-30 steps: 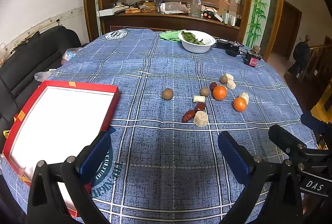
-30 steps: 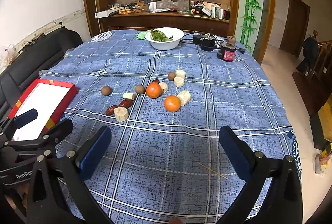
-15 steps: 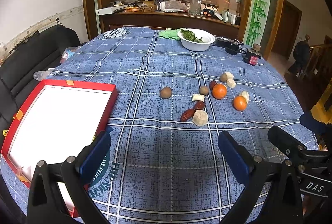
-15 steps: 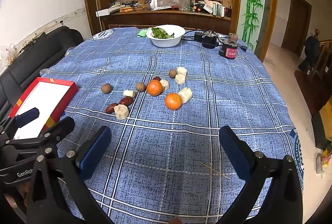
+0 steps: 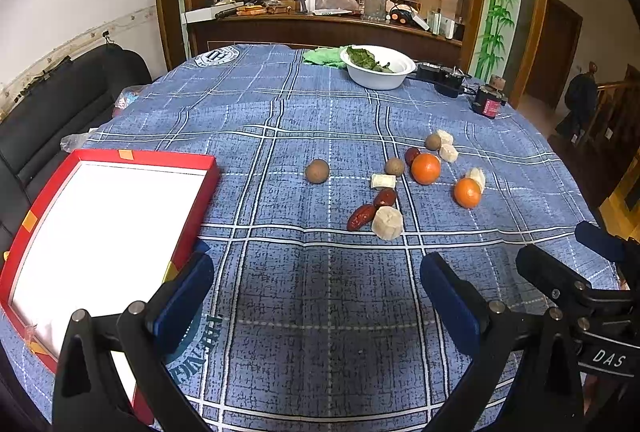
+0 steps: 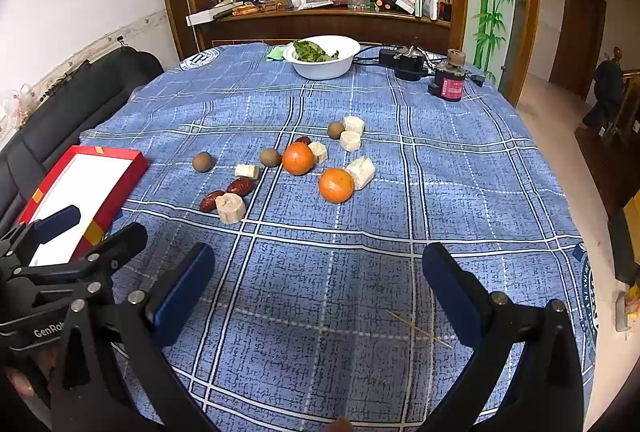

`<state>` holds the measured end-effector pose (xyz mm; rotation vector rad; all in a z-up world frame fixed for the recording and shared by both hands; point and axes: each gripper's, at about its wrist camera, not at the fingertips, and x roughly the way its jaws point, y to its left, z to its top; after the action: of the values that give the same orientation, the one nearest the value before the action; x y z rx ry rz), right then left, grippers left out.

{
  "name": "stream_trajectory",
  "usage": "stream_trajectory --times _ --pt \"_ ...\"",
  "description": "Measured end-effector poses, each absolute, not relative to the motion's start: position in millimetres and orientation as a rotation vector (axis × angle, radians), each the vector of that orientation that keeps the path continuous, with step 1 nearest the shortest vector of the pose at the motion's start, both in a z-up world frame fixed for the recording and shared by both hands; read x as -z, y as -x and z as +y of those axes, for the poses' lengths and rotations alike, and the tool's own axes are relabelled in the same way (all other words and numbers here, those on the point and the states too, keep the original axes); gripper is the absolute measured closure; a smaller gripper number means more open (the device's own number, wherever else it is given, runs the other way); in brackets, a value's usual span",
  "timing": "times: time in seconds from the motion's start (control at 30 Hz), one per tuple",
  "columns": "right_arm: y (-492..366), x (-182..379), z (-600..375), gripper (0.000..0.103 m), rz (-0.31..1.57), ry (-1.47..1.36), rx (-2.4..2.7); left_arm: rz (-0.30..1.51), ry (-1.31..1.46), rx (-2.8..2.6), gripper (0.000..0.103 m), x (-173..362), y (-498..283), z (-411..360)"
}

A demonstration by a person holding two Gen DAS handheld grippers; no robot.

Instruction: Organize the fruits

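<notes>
Nothing moved: two oranges point(image 6: 298, 158), three dates point(image 6: 240, 186)

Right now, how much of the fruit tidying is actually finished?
Nothing looks done: the red tray is empty. Nothing is in hand; the left gripper and right gripper are both open above the tablecloth. Left to sort: two oranges, red dates, brown round fruits and pale chunks.

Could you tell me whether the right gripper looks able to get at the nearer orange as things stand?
Probably yes. The right gripper is open and empty, and only bare tablecloth lies between it and the nearer orange. A pale fruit chunk touches the orange's far right side, so a finger may nudge it.
</notes>
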<state>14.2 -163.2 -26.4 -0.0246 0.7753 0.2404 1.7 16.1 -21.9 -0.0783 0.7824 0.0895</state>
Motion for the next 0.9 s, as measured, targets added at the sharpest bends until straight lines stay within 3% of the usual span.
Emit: stream_trajectory --times 0.9 --pt "-21.9 34.1 -162.8 0.000 0.789 0.033 -0.256 0.798 0.101 -0.089 0.001 26.0 -7.5 21.5"
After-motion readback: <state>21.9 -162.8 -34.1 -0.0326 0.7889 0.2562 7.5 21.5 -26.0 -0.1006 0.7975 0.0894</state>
